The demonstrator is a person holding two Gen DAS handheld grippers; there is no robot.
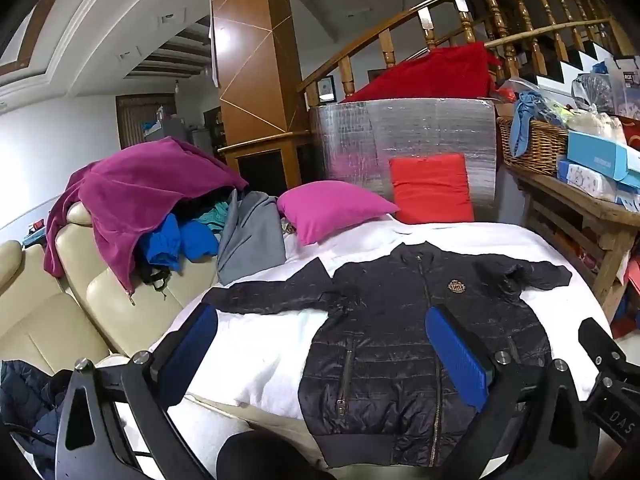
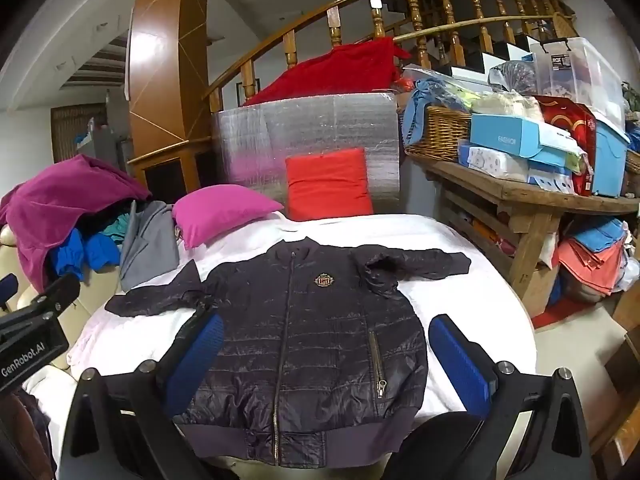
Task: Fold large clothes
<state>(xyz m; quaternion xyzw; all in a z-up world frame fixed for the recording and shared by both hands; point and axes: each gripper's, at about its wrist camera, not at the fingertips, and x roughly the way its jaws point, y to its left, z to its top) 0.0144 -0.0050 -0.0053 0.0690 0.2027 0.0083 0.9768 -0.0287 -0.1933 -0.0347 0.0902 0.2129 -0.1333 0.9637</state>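
While a dark quilted jacket [image 2: 304, 344] lies flat on the white bed [image 2: 460, 240], both grippers [image 1: 324, 356] [image 2: 328, 364] hover, jaws wide apart, empty.

jacket [image 2: 304, 344] hem behind gripper bodies

left gripper [image 1: 322, 354] fingers spread, right gripper [image 2: 326, 364] likewise

Both wrist cameras look forward and slightly down from near the hem of the dark jacket [image 1: 400, 320] [image 2: 304, 320], the left view set further left, sharing the bed [image 1: 256, 344] [image 2: 460, 280] and cushions.
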